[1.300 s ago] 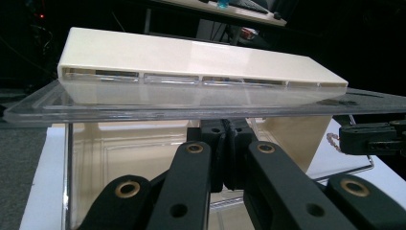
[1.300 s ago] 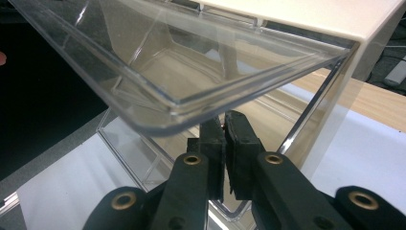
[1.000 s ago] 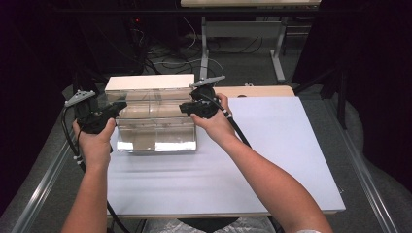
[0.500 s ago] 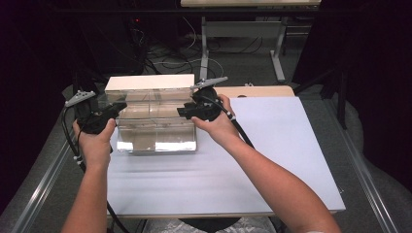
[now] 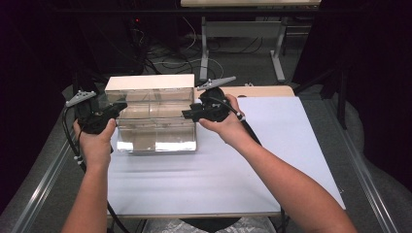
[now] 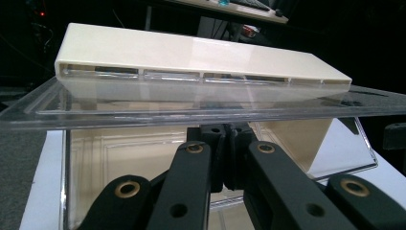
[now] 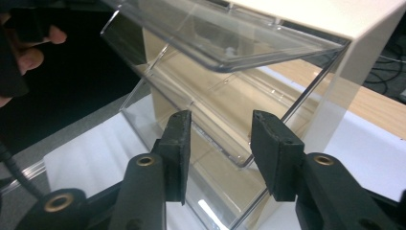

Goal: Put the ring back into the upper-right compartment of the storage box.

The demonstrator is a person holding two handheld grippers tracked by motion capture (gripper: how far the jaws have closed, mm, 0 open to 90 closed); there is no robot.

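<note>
Standing on the white table top (image 5: 218,174), toward its far left corner, the clear acrylic display case (image 5: 156,136) with a cream top and back runs its long axis crosswise between the two grippers, and its hinged clear lid (image 6: 191,112) is lifted to about level. The left gripper (image 5: 115,108) sits at the case's left end, its jaws pressed together just under the lid's front edge; whether they pinch the lid's lip or only touch it cannot be told. The right gripper (image 5: 187,114) sits at the case's right end, just beside the side wall, the case lying ahead of its jaws. Its jaws have just been opening and now stand partly spread with nothing between the pads (image 7: 178,143). Judging by this, the left hand alone bears the lid, while the right is free.
</note>
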